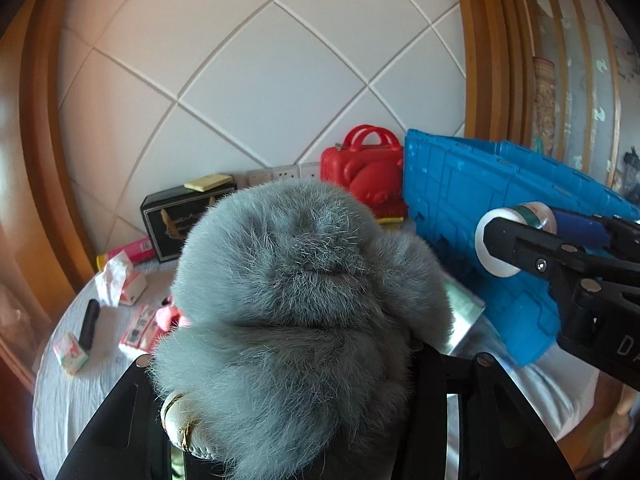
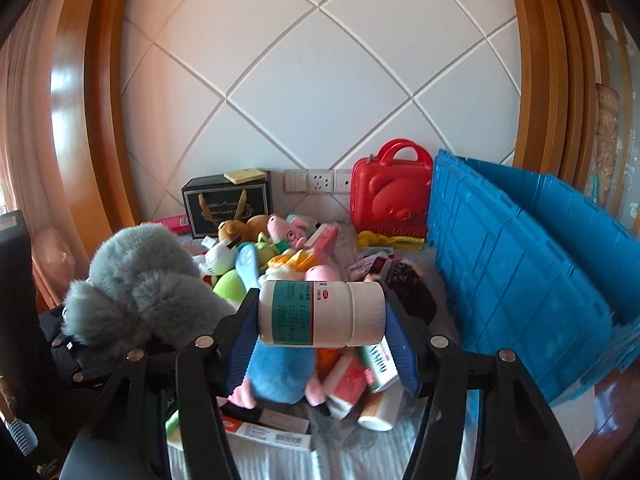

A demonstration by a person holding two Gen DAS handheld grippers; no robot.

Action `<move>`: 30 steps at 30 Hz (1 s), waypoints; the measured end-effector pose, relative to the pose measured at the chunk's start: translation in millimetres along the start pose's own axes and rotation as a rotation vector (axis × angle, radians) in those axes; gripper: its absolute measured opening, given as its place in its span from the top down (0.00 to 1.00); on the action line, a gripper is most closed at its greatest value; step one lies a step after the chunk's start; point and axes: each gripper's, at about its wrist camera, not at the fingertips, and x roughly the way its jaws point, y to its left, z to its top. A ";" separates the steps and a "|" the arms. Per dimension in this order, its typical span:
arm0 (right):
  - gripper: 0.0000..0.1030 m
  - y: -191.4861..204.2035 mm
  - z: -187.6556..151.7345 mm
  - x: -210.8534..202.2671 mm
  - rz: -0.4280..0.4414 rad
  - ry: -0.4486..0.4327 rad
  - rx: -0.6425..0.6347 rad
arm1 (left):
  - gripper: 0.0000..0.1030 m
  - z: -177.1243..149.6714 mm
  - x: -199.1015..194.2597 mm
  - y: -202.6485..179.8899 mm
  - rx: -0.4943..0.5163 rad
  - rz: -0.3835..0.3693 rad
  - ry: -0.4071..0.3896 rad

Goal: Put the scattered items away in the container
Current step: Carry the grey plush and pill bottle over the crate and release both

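Bottle (image 2: 322,313) lies crosswise, clamped in right jaws; left jaws grip grey plush (image 1: 296,300).

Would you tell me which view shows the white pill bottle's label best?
The right wrist view: the white pill bottle lies sideways, green label facing the camera. The left wrist view shows mainly its round end.

Your left hand-held gripper (image 1: 296,412) is almost wholly hidden behind the grey plush toy (image 1: 304,300), which also covers the bench's middle. The blue container (image 2: 532,264) runs off the right-wrist view's right edge, its inside unseen.
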 end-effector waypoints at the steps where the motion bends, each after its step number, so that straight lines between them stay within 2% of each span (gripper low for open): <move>1: 0.43 -19.0 9.3 -2.9 -0.005 -0.019 -0.006 | 0.56 10.4 3.5 -17.2 -0.006 -0.004 -0.010; 8: 0.43 -162.4 50.0 -20.3 -0.102 -0.079 -0.003 | 0.56 82.3 25.2 -145.2 0.001 -0.075 -0.070; 11: 0.43 -220.3 52.0 -25.8 -0.171 -0.079 0.012 | 0.56 105.9 32.8 -196.9 0.020 -0.119 -0.082; 15: 0.43 -281.6 42.6 -26.6 -0.251 -0.038 0.042 | 0.56 126.1 42.0 -262.4 0.083 -0.176 -0.072; 18: 0.43 -316.3 31.5 -20.5 -0.286 0.012 0.080 | 0.56 130.5 54.4 -308.1 0.163 -0.186 0.016; 20: 0.43 -332.9 22.6 -16.1 -0.310 0.044 0.103 | 0.56 129.1 69.7 -330.8 0.197 -0.184 0.120; 24: 0.43 -361.2 10.0 -5.7 -0.339 0.108 0.137 | 0.55 120.7 93.6 -349.4 0.168 -0.238 0.299; 26: 0.43 -368.8 4.0 -3.4 -0.347 0.141 0.143 | 0.55 117.7 99.2 -354.6 0.175 -0.236 0.332; 30: 0.43 -378.6 -0.4 -0.8 -0.349 0.169 0.144 | 0.55 112.1 99.9 -362.1 0.185 -0.232 0.346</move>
